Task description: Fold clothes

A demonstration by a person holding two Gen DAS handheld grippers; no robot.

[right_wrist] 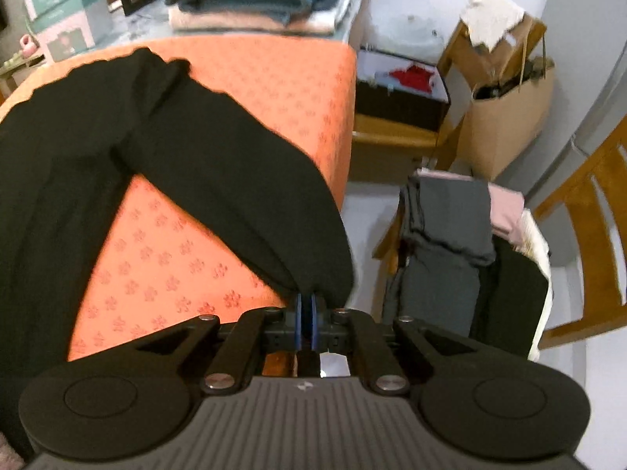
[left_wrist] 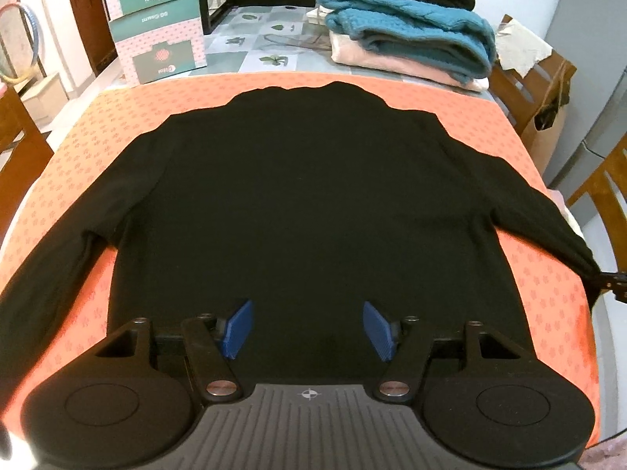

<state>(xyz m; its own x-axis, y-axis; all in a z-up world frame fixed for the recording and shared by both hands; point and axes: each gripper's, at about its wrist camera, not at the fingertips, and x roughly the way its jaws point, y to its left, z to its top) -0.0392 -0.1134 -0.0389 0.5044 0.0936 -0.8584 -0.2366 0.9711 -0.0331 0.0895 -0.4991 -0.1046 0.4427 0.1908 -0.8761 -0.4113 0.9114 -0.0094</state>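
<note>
Black sweater lies flat mid-frame on orange cloth, prob. spread for folding; long axis runs hem at bottom to collar at top. Right gripper clenched on sleeve cuff, bottom centre. Left gripper released, over hem. Folded stack upper right.

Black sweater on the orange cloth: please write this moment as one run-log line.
black sweater flat on orange cloth | right tool shut on sleeve cuff | left tool open above hem

Left gripper hovers with jaws spread wide; right gripper is clamped tight on cloth.
</note>
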